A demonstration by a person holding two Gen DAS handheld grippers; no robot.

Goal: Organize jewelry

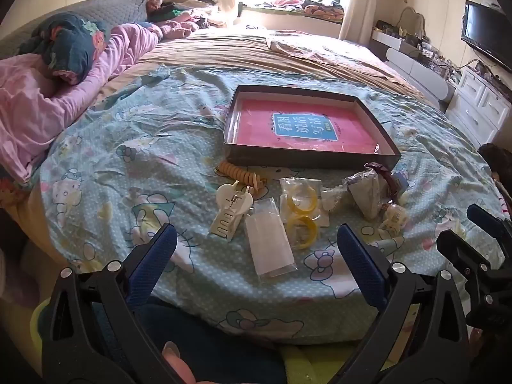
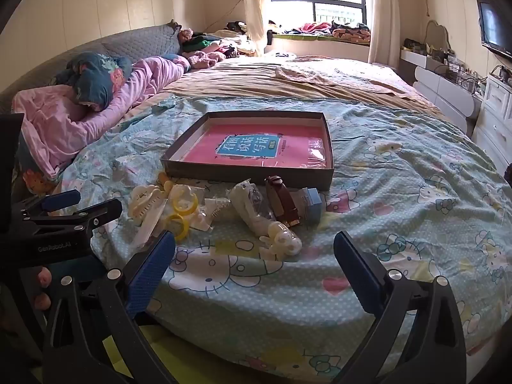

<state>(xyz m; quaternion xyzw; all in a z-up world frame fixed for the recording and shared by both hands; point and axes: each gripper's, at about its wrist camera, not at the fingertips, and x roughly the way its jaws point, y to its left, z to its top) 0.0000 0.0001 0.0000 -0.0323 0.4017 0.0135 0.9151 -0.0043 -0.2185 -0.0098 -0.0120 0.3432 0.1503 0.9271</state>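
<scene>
Left wrist view: both claws (left claw, right claw) agape above glossy yellow rings, shallow rectangular cardboard tray.

Pink booklet lying in the shallow dark box — its blue label panel carries large white Chinese characters, 看图说话写话; the smaller print beside the panel is too small to read. Left gripper, seen from the right wrist view — white lettering "GenRobot.AI" along its black body. No other text on the bedding or the packets can be made out.
</scene>
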